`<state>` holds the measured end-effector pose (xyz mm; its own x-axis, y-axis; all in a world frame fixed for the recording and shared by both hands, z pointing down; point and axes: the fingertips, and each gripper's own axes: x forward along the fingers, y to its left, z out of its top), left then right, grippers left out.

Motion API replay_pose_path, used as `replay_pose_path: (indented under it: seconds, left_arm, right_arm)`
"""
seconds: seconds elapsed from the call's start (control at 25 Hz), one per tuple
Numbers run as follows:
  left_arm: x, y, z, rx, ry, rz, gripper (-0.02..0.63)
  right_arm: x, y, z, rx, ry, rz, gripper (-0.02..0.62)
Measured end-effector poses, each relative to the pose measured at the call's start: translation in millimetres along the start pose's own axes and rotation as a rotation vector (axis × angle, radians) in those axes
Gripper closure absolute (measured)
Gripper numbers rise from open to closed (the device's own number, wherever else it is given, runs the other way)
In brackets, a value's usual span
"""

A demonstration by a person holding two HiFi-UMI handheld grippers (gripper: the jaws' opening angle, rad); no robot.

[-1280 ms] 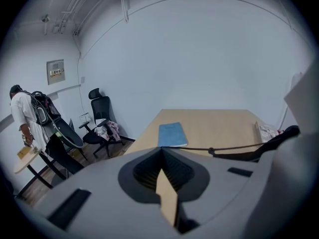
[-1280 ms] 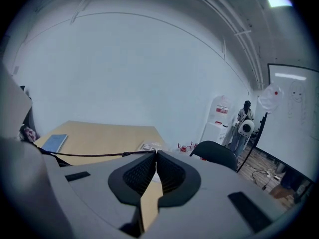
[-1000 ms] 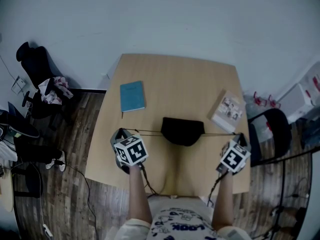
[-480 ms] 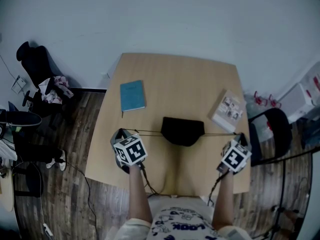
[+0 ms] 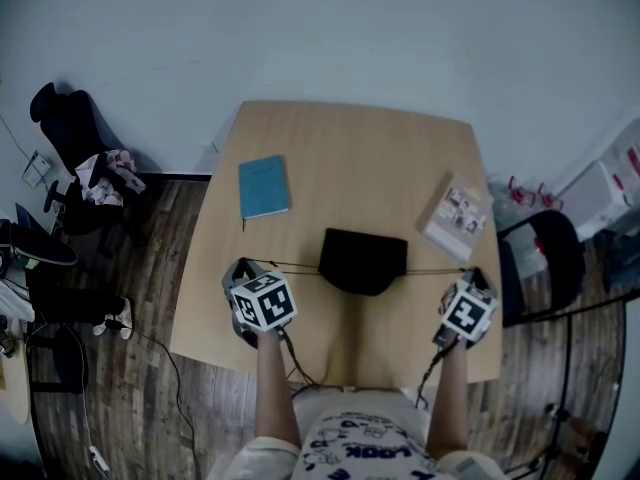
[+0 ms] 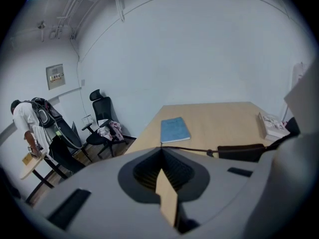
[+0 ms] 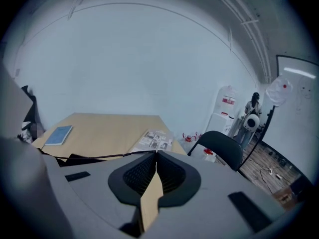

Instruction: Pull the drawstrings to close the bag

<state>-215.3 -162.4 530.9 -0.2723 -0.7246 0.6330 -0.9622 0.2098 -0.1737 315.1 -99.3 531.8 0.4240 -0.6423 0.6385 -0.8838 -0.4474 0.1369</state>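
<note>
we hold one claw in each hand, low over the near edge of the worktop point(image 5: 350, 148). the left claw point(image 5: 244, 267) is pressed together and pinches the left drawstring point(image 5: 295, 264), which leaves its tips and runs taut to the black bag point(image 5: 362, 261). the right claw point(image 5: 477, 272) is clamped in the same way on the right drawstring point(image 5: 438, 269), a thin dark line stretched straight from the bag's other side. the two strings lie nearly in one line across the worktop. the bag rests flat on the worktop between the two claws, about midway across and nearer our edge than the far one. a blue notebook point(image 5: 263, 186) lies further back on the left, apart from the bag, and a printed booklet point(image 5: 454, 213) lies near the worktop's right edge. a black office chair point(image 5: 65, 128) stands on the wooden floor off to the left, and another black chair point(image 5: 545, 253) stands just beside the worktop's right side.
</note>
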Motion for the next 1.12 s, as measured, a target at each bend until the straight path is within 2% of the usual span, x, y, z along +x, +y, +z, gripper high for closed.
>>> replay_pose_path:
  seconds: [0.12, 0.28, 0.32, 0.48, 0.68, 0.76, 0.8, 0.84, 0.92, 1.12]
  left_arm:
    - [5.2, -7.2, -16.3, 0.061, 0.041, -0.027, 0.604]
    - [13.6, -34.2, -53.0, 0.107, 0.138, -0.154, 0.604]
    - [14.6, -42.9, -64.9, 0.112, 0.169, -0.191, 0.604]
    - [12.7, -71.9, -112.6, 0.17, 0.296, -0.321, 0.603]
    - [0.7, -101.0, -169.7, 0.183, 0.411, -0.457, 0.603]
    - [-6.7, -107.7, -181.8, 0.177, 0.438, -0.51, 0.588]
    - [-10.1, -107.5, -183.1, 0.176, 0.444, -0.528, 0.551]
    - [-13.7, -105.3, -181.1, 0.175, 0.445, -0.539, 0.536]
    - [-21.6, -104.8, -174.0, 0.131, 0.44, -0.58, 0.497]
    - [-41.9, -115.1, -137.8, -0.047, 0.412, -0.73, 0.488]
  right_arm:
    - [6.6, 8.8, -15.6, -0.075, 0.068, 0.049, 0.588]
    - [18.8, 51.8, -50.6, -0.117, 0.189, 0.287, 0.588]
    - [22.7, 55.1, -62.3, -0.14, 0.222, 0.316, 0.588]
    - [33.3, 53.3, -109.9, -0.246, 0.354, 0.353, 0.587]
    - [34.5, 59.2, -166.6, -0.25, 0.497, 0.467, 0.586]
    - [30.6, 58.8, -177.0, -0.259, 0.517, 0.488, 0.582]
    - [27.0, 59.6, -180.0, -0.263, 0.524, 0.501, 0.547]
    - [22.5, 61.1, -181.5, -0.267, 0.53, 0.517, 0.481]
    - [13.2, 65.2, -179.8, -0.267, 0.528, 0.543, 0.428]
    - [-14.4, 75.6, -144.3, -0.213, 0.454, 0.606, 0.428]
